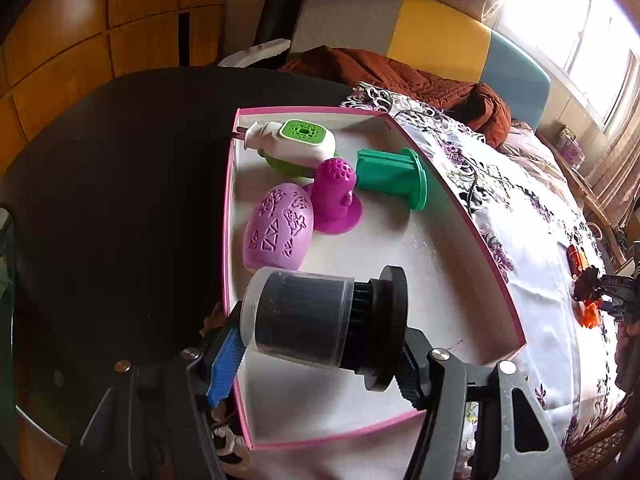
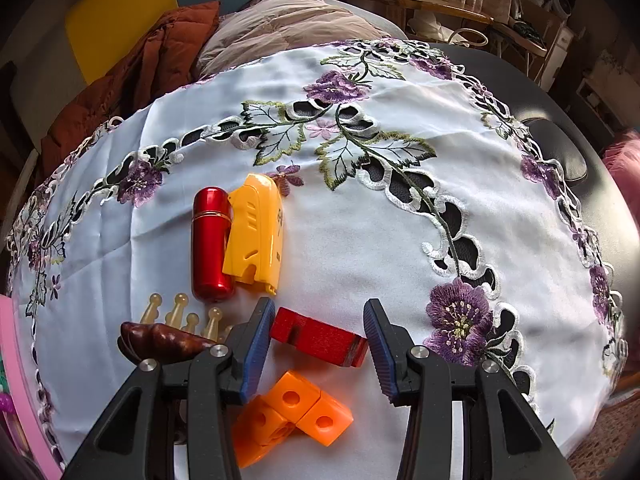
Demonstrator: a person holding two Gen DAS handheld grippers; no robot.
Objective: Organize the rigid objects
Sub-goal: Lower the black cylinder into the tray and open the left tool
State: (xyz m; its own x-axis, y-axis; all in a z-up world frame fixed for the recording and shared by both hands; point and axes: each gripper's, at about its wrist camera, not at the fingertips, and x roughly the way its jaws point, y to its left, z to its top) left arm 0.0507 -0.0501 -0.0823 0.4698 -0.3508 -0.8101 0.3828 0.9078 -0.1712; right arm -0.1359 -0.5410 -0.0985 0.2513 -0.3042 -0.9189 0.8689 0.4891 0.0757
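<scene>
My left gripper (image 1: 320, 348) is shut on a black cylinder with a clear cap (image 1: 316, 316), held sideways over the near part of the pink-rimmed box (image 1: 496, 280). In the box lie a lilac egg-shaped piece (image 1: 278, 226), a magenta perforated piece (image 1: 336, 196), a green spool (image 1: 394, 178) and a white-and-green plug device (image 1: 296, 144). My right gripper (image 2: 318, 344) is open, its fingers either side of a red block (image 2: 320, 340) on the flowered cloth. Orange linked cubes (image 2: 288, 412) lie just below it. A red capsule (image 2: 212, 240) and a yellow shell (image 2: 256, 232) lie beyond.
A brown wooden massager with pale knobs (image 2: 168, 336) lies left of my right gripper. The box's pink edge shows in the right wrist view (image 2: 16, 360) at far left. A dark table (image 1: 120, 184) lies left of the box. A sofa with a rust jacket (image 1: 400, 72) stands behind.
</scene>
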